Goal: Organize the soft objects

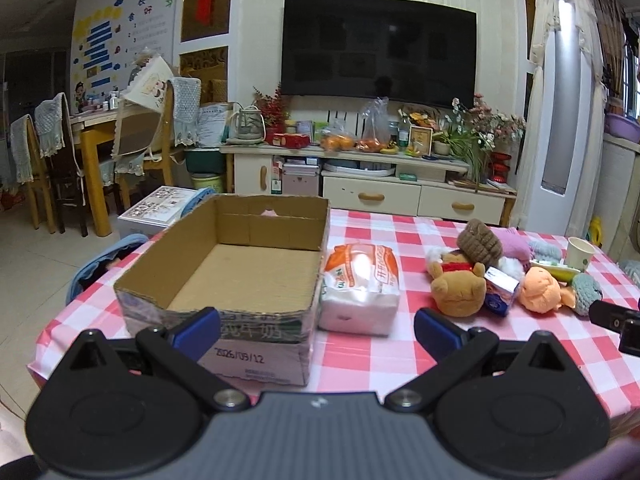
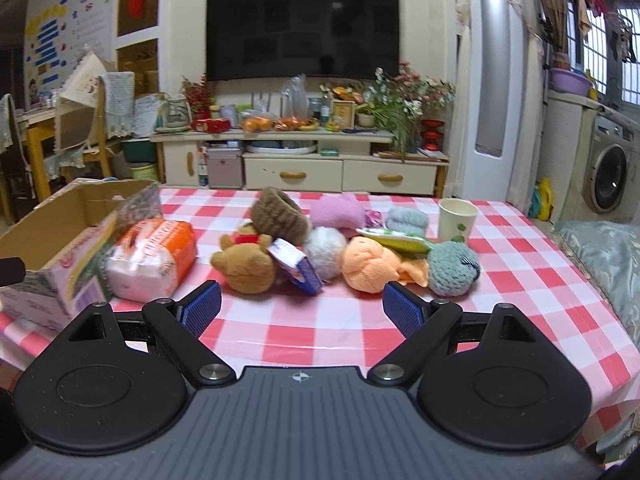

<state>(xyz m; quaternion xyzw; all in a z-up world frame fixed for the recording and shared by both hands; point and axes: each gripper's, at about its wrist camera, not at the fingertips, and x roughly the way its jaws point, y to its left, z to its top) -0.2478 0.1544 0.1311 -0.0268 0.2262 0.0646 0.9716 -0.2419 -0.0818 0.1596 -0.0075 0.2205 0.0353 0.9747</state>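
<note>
A living room with a dark television on the far wall lies behind a desk (image 2: 340, 328) under a red-and-white checked cloth; on it the soft things sit in a loose heap, well to the right of the cardboard box (image 1: 224, 276).

The heap holds a brown bear (image 2: 246, 262), a brown knitted piece (image 2: 280, 212) lying partly on the bear, a pink plush (image 2: 338, 210), a white fluffy ball (image 2: 325, 252), an orange plush (image 2: 370, 264) and a grey-blue knitted ball (image 2: 452, 268); a small blue carton (image 2: 296, 266) leans against the bear, and a paper cup (image 2: 456, 220) stands behind the heap. A pack of tissues (image 1: 360, 288) lies just beside the box's right wall.

By my judgement the sorting has hardly begun; the box floor shows bare, with only a scrap of pink at its far rim that I cannot identify, and every toy remains to be moved.

The left tongs (image 1: 316, 328) hang spread wide and empty before the box and tissues; the right tongs (image 2: 302, 310) are likewise spread and empty, facing the heap.
</note>
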